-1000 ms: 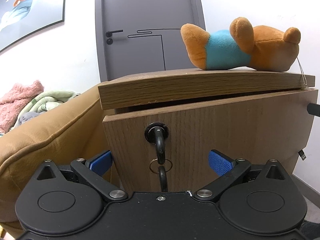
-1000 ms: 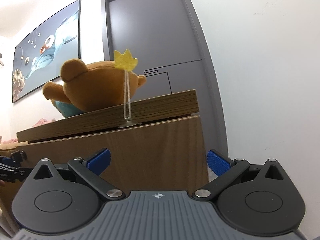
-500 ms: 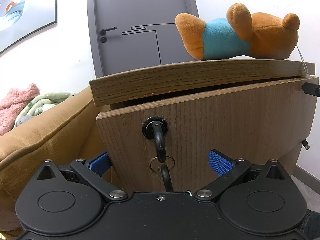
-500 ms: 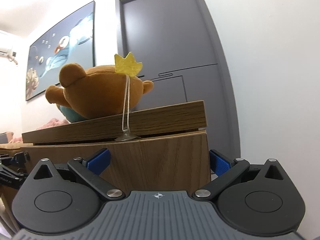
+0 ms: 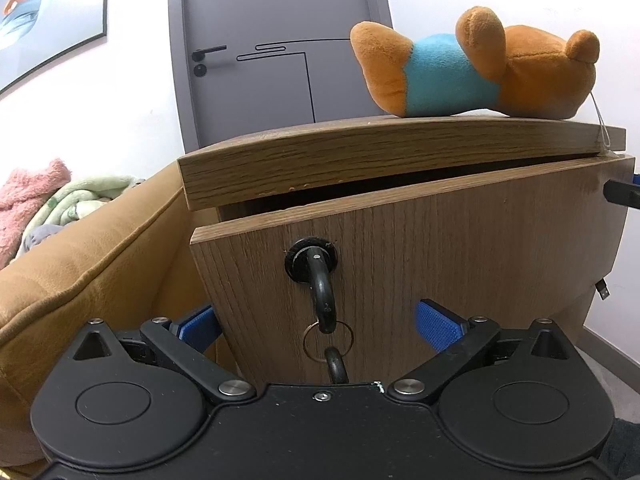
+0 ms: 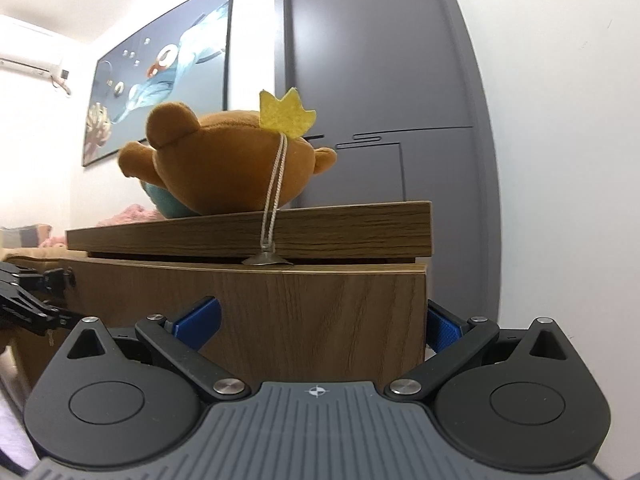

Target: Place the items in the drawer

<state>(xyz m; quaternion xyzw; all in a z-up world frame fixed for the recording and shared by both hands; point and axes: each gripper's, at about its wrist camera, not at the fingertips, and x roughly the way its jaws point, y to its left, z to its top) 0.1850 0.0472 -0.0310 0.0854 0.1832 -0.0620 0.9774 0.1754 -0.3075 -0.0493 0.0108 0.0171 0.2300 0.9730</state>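
My left tongs sit spread wide in front of the drawer of a wooden cabinet, one blue finger to each side of its black ring handle, touching neither the handle nor the wood as far as I can see. The drawer front stands out from the cabinet — more at the end farthest from the wall — and leaves a dark gap under the cabinet top; what lies inside that gap is hidden from me. On the cabinet top, above the drawer, a plush bear in a blue shirt lies on its back, with a yellow felt crown on its head. A cord runs from the crown over the edge of the top down to a small suction cup, which rests on the upper edge of the drawer. My right tongs are also released — they face the side of the drawer with nothing between their fingers. Beside the cabinet stands a tan sofa, and behind it a grey door.
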